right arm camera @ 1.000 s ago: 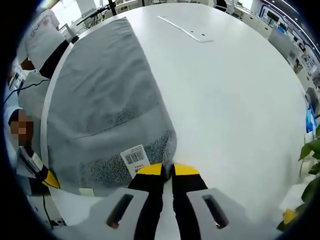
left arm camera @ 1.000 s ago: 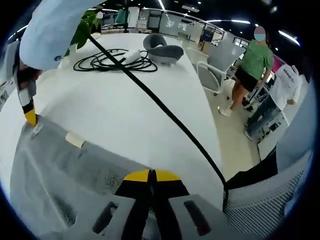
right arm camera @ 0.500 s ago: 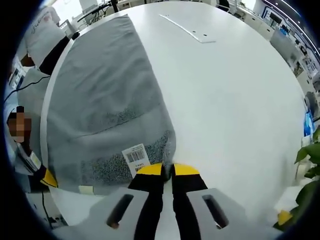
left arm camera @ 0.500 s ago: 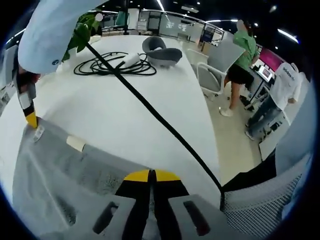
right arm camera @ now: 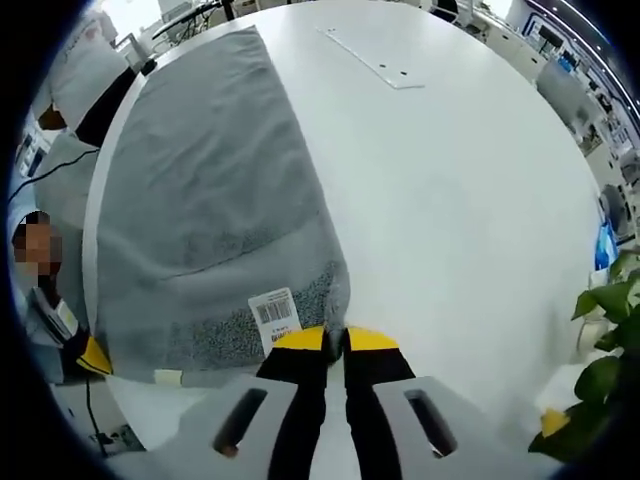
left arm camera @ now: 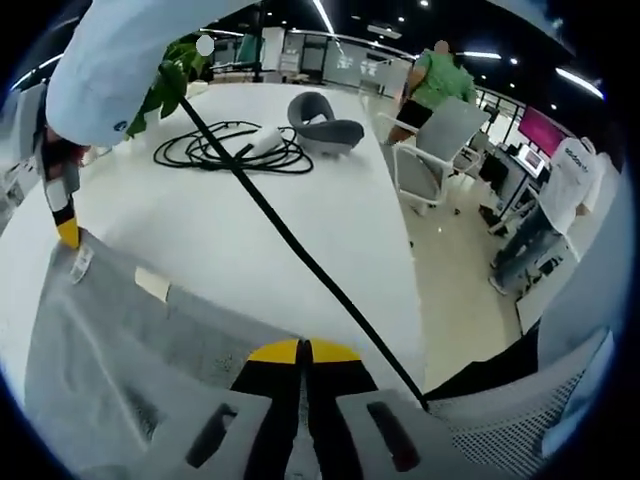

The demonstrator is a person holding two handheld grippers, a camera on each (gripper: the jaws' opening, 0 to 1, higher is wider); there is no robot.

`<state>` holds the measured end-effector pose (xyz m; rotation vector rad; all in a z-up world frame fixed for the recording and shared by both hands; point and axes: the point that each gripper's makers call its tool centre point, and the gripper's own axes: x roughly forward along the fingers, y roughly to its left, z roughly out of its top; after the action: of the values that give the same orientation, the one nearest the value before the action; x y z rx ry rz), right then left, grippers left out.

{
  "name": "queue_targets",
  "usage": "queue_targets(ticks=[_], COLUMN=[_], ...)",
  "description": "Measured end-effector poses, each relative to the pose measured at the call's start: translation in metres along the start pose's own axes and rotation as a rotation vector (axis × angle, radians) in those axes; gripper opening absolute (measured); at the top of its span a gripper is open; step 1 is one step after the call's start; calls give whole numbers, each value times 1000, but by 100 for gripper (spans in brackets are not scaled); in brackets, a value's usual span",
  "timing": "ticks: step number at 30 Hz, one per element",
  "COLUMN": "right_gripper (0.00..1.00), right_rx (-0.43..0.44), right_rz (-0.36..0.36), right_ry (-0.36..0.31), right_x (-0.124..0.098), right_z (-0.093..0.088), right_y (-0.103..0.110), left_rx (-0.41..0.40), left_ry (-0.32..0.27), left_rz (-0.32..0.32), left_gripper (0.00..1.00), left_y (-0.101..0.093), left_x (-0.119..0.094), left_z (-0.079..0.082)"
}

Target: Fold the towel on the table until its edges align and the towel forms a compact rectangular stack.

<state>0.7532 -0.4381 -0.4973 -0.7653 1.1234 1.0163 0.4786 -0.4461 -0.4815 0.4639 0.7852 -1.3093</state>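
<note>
Left gripper (left arm camera: 303,350) and right gripper (right arm camera: 337,338): jaws clenched on corners of the grey terry towel (right arm camera: 210,190). Towel lies on the white table (right arm camera: 450,190).

Person in green (left arm camera: 432,80) farther off.

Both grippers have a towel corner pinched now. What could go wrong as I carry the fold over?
The black cable crosses the table above the towel and might snag the lifted edge. The right gripper pinches the towel only at its corner by the barcode label, so it may slip out.
</note>
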Motion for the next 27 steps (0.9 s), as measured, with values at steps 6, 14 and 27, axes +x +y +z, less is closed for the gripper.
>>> queue_targets(ticks=[6, 14, 27], right_gripper=[3, 3, 3], right_rx=[19, 18, -22], right_rz=[-10, -34, -77], right_ry=[9, 8, 0], right_x=[-16, -35, -71], right_z=[-4, 3, 27], right_y=[0, 2, 10], left_rx=[4, 19, 42], left_ry=[-21, -33, -62], left_rz=[-4, 11, 47], left_gripper=[0, 0, 0], left_y=[-4, -5, -4], left_x=[0, -16, -56], left_z=[6, 13, 30])
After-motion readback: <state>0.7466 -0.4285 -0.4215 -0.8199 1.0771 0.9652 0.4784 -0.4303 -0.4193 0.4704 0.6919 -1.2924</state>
